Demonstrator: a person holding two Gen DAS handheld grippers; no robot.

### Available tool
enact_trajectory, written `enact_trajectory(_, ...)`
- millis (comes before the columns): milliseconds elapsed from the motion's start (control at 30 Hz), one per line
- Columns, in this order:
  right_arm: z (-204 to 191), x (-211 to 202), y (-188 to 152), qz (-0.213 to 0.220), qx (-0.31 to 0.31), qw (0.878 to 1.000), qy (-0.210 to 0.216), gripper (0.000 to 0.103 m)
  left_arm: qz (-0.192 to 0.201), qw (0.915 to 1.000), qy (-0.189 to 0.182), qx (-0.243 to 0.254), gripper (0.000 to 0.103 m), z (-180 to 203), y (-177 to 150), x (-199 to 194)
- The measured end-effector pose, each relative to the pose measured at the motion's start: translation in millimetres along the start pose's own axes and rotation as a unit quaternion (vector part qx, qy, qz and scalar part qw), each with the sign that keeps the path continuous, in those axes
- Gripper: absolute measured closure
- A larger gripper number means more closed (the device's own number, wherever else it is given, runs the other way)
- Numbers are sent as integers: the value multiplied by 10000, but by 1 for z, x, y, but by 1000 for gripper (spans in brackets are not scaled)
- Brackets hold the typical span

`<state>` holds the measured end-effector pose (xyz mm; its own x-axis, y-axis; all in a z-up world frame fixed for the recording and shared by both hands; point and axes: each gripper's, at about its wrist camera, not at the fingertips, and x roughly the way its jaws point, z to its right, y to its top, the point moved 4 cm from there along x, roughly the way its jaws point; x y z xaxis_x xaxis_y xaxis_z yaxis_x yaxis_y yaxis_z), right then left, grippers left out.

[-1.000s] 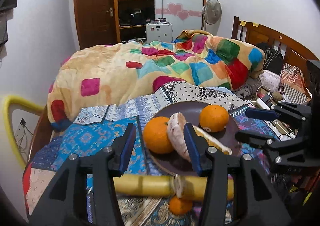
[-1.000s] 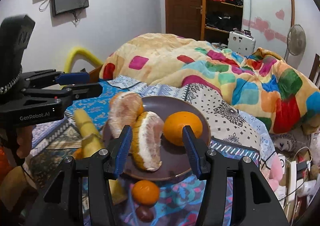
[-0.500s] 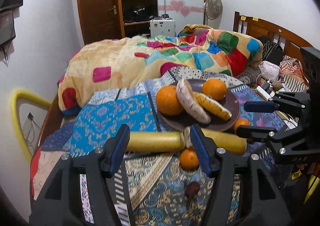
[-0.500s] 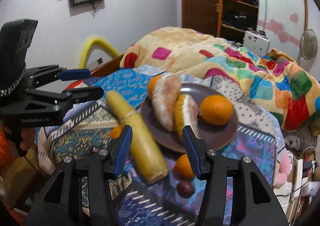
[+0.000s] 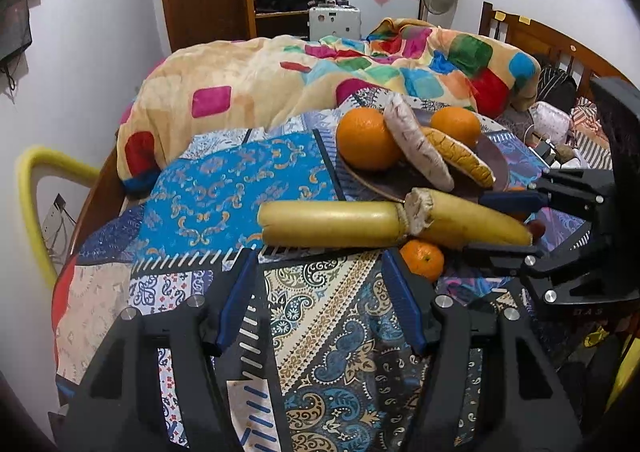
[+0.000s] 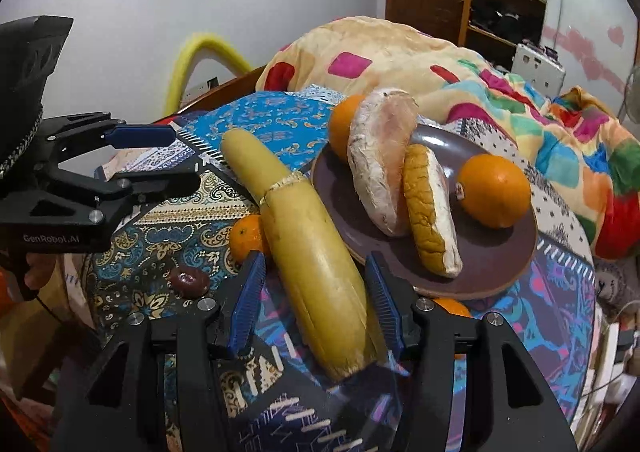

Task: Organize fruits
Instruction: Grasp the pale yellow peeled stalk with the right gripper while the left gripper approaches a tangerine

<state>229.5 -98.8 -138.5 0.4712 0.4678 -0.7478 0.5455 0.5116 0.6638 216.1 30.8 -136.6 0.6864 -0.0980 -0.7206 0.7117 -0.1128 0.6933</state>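
A brown plate (image 6: pixel 496 268) on the patterned cloth holds two oranges (image 6: pixel 494 196) and two peeled pomelo wedges (image 6: pixel 380 168); the plate also shows in the left wrist view (image 5: pixel 490 156). A long yellow stalk (image 6: pixel 312 252) lies beside the plate, its near end between my open right gripper's (image 6: pixel 316 300) jaws. My left gripper (image 5: pixel 320 304) is open and empty, just short of the stalk (image 5: pixel 332 224). A small mandarin (image 5: pixel 422 260) and a dark brown fruit (image 6: pixel 188 280) lie on the cloth. Another mandarin (image 6: pixel 452 308) peeks from under the plate.
A colourful quilt (image 5: pixel 280 80) is heaped behind the plate. A yellow tube (image 5: pixel 36 188) curves at the table's left edge. The wooden headboard (image 5: pixel 552 40) and clutter lie to the right. A door and shelves stand at the back.
Both grippers have pulled back and dropped lower. The right gripper now straddles the near end of the yellow stalk. The fruits have not moved.
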Motion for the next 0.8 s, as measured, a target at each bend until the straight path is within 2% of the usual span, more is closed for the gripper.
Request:
enact_trajectory(167, -5, 3, 3, 22, -162, 9997, -154, 60, -54, 9999, -103, -47, 39, 1, -4, 4)
enact_trajectory(367, 1, -8, -5, -104, 145, 9998, 78, 65, -40, 9999, -88, 104, 39, 8, -7, 1)
enact_trajectory(633, -1, 0, -11, -484, 137, 9986, 158, 62, -61, 9998, -210, 33, 39, 10, -11, 2)
enact_trajectory(800, -1, 3, -7, -383, 205, 9988, 218, 64, -82, 9996, -283, -6, 39, 11, -11, 2)
